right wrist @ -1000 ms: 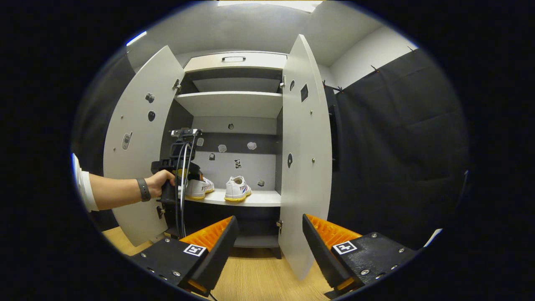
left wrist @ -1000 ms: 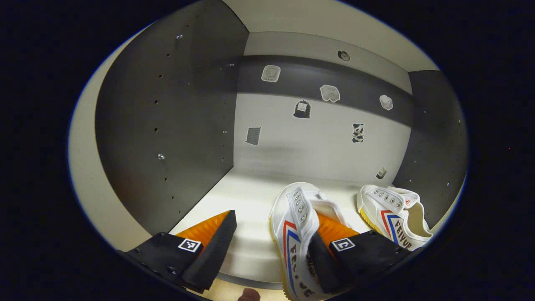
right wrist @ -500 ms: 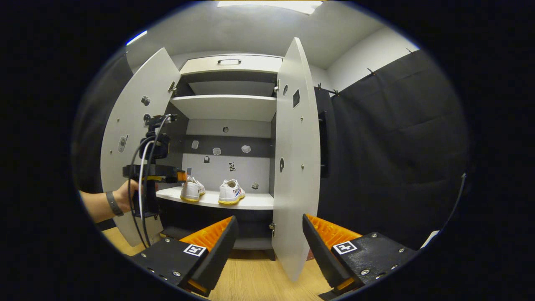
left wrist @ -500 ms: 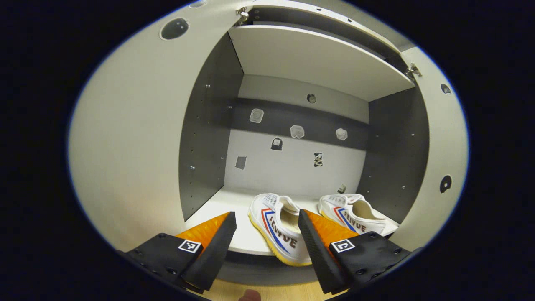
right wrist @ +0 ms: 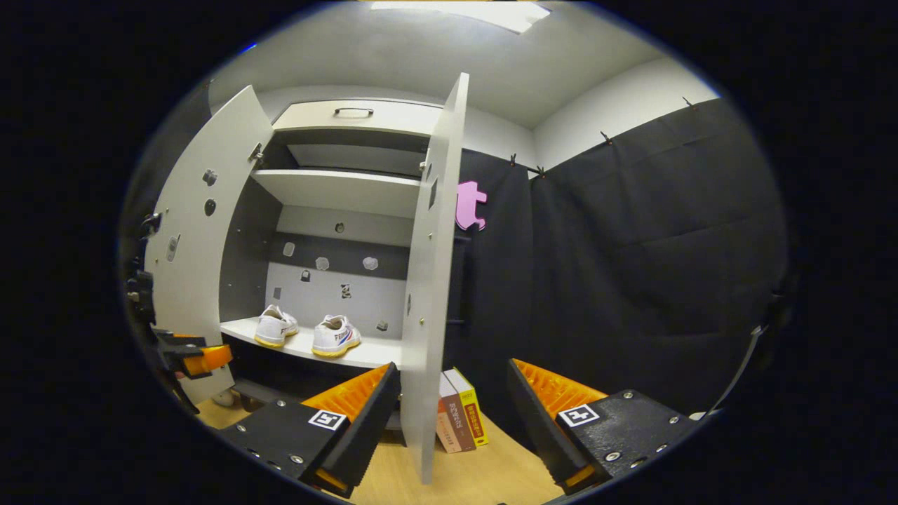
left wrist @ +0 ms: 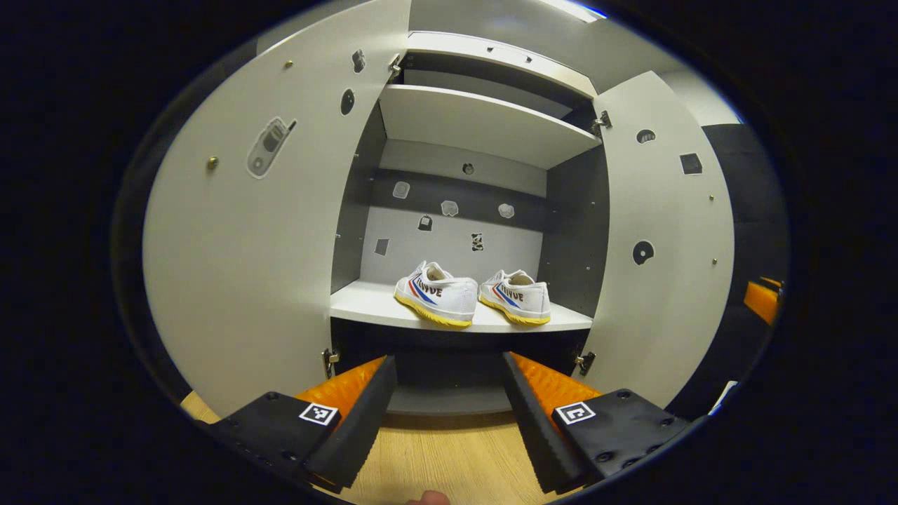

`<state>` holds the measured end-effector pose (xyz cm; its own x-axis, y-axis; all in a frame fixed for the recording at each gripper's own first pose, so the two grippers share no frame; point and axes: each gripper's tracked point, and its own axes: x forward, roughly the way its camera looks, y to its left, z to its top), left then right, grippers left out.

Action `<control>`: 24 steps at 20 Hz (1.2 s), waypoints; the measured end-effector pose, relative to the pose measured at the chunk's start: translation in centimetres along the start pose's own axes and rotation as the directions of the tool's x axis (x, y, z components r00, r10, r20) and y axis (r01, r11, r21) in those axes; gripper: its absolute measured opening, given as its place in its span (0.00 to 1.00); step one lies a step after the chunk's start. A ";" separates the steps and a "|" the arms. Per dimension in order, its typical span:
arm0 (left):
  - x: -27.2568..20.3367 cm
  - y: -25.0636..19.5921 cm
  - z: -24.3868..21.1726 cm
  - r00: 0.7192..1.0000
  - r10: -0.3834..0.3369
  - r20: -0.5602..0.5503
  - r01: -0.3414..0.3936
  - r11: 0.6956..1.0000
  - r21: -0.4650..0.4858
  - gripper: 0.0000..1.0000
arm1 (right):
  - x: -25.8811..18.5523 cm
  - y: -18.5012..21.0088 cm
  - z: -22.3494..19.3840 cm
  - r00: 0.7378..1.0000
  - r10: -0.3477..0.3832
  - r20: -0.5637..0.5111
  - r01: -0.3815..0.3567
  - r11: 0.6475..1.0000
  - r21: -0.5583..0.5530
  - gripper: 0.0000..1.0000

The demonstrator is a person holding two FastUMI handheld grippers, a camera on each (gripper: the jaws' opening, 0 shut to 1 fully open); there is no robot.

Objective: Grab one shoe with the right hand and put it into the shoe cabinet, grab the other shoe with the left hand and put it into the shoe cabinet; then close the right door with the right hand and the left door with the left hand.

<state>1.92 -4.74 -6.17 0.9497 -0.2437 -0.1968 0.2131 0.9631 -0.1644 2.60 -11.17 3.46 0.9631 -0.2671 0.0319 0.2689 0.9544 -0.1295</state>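
The shoe cabinet [left wrist: 484, 126] stands with its two doors, the left door [left wrist: 245, 245] and the right door [right wrist: 428, 280], swung wide, and two shoes [left wrist: 438, 293] rest side by side on its middle shelf [left wrist: 365, 308]. The left gripper [left wrist: 449, 414] and right gripper [right wrist: 452, 414] both hold their fingers apart and empty. The right door's edge sits just between the right fingers, so a careless push could catch it or knock the two books [right wrist: 459, 417] behind it

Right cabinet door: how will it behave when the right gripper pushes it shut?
The right door looks like a thin, flat, stiff panel on side hinges, so it should swing, not flex. It stands wide open, probably needing a long sweep. The open right gripper straddles its bare edge; pads may slide.
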 end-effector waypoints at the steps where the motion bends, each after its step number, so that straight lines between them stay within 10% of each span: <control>1: -1.2 -0.2 -0.7 1.000 -0.007 -0.005 0.007 1.000 -0.005 0.97 | 1.3 -1.6 1.0 0.999 -0.028 0.017 0.028 0.999 -0.015 0.94; 11: -7.0 1.0 -0.7 0.997 0.072 0.017 -0.072 0.997 0.011 0.97 | 11.1 -6.9 5.8 0.992 -0.070 0.101 0.074 0.997 -0.033 0.92; 24: -7.8 -0.5 0.1 0.997 0.069 0.045 -0.070 0.998 0.007 0.97 | 10.2 -2.2 4.4 0.993 0.098 0.058 -0.103 0.992 0.072 0.86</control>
<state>-5.52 -3.29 -4.47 0.9715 -0.1711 -0.1642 0.1481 0.9786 -0.1432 11.86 -15.44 8.39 0.9835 -0.1636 0.0767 0.1683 0.9839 -0.0600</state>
